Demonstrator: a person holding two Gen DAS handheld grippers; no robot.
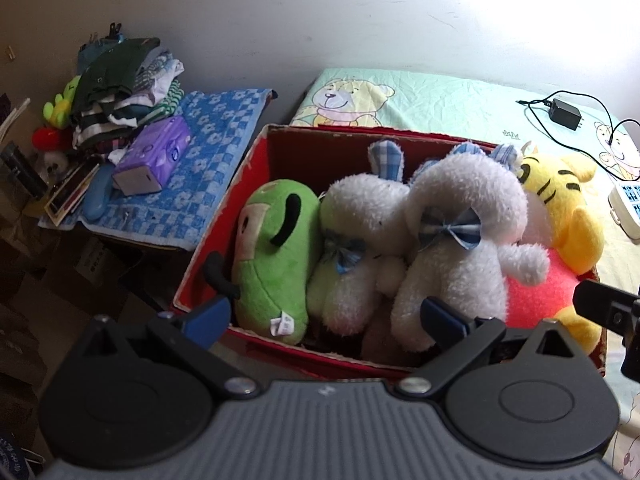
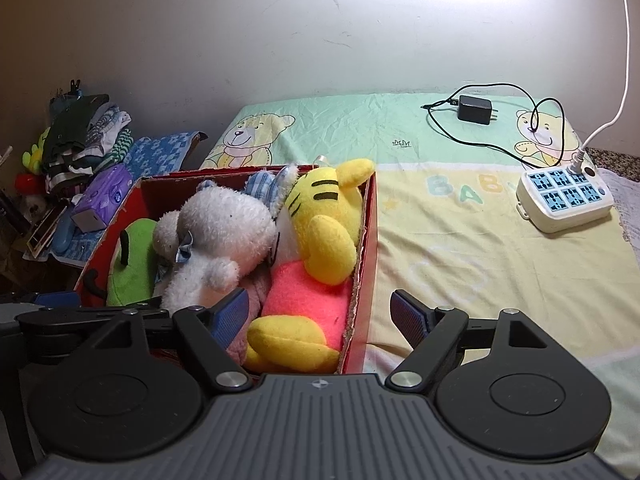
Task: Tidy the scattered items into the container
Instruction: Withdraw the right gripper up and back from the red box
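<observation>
A red cardboard box stands on the bed, packed with plush toys. Inside lie a green plush, a white rabbit, a white elephant and a yellow tiger with a pink body. My left gripper hovers open over the box's near edge, its blue pads spread beside the green plush and the elephant. My right gripper is wide open, straddling the box's right wall. The tiger's yellow leg lies loose between its jaws, and its right pad hangs over the sheet.
A bear-print bed sheet stretches to the right. On it are a black charger with cable and a white power strip. To the left, a side table under a blue checked cloth holds a purple tissue pack and piled clothes.
</observation>
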